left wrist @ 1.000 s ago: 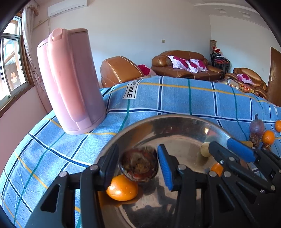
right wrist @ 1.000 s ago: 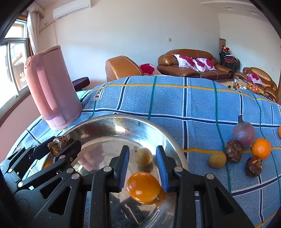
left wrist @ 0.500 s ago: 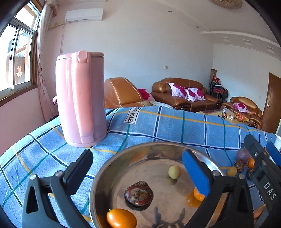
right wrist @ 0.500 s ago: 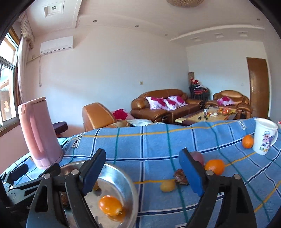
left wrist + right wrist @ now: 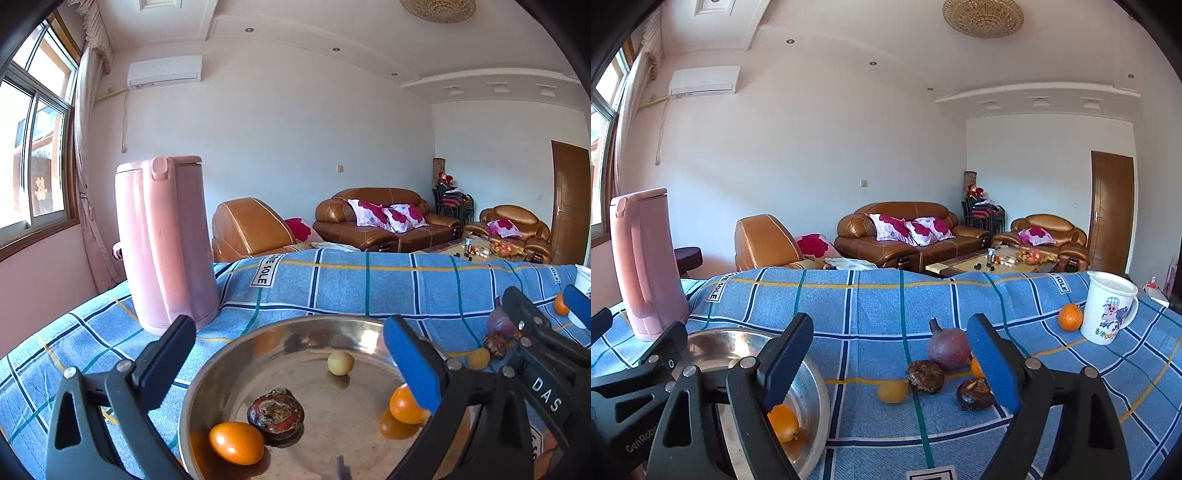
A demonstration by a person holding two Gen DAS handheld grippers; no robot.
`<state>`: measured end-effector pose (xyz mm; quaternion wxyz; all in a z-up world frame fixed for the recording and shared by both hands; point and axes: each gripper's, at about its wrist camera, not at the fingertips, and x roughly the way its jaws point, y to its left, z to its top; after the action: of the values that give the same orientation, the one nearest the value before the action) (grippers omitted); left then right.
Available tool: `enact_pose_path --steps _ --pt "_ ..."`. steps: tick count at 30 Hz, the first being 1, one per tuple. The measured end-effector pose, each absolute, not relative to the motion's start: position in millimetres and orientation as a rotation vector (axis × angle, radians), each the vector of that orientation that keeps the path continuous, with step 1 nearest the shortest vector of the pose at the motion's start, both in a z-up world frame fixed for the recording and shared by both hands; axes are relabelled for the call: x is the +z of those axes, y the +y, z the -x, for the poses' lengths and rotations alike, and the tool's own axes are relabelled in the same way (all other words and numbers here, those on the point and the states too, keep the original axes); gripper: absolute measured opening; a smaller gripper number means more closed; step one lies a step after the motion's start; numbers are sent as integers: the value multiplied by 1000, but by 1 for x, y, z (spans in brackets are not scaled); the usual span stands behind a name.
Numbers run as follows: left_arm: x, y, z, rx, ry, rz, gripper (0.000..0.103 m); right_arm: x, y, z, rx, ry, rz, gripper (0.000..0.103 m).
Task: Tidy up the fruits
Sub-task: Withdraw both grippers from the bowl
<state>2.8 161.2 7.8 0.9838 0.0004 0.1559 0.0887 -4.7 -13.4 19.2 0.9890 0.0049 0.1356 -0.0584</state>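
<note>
A steel bowl on the blue checked cloth holds two oranges, a dark brown fruit and a small yellow fruit. My left gripper hovers open over the bowl, nothing between its fingers. My right gripper is open too, just right of the bowl. Beyond it on the cloth lie a purple fruit, two dark brown fruits, a yellow fruit and an orange partly hidden by the right finger. Another orange sits farther right.
A tall pink kettle stands on the cloth left of the bowl. A white cartoon mug stands at the far right beside the lone orange. The table's far edge drops off toward brown leather sofas.
Both grippers have opened: the left let go of the dark brown fruit, the right of an orange, both now lying in the bowl. Both lifted and tipped up; the right swung to the right.
</note>
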Motion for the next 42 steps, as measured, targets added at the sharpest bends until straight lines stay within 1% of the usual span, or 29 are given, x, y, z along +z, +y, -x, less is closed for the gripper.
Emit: enact_pose_path --steps 11,28,34,42 --pt "7 161 7 212 323 23 103 18 -35 22 -107 272 21 87" --pt "3 142 12 187 394 -6 103 20 -130 39 -247 292 4 86" --pt "3 116 19 125 395 -46 103 19 -167 42 -303 308 -18 86" --pt "2 54 16 -53 449 -110 103 17 -194 39 -311 356 -36 86"
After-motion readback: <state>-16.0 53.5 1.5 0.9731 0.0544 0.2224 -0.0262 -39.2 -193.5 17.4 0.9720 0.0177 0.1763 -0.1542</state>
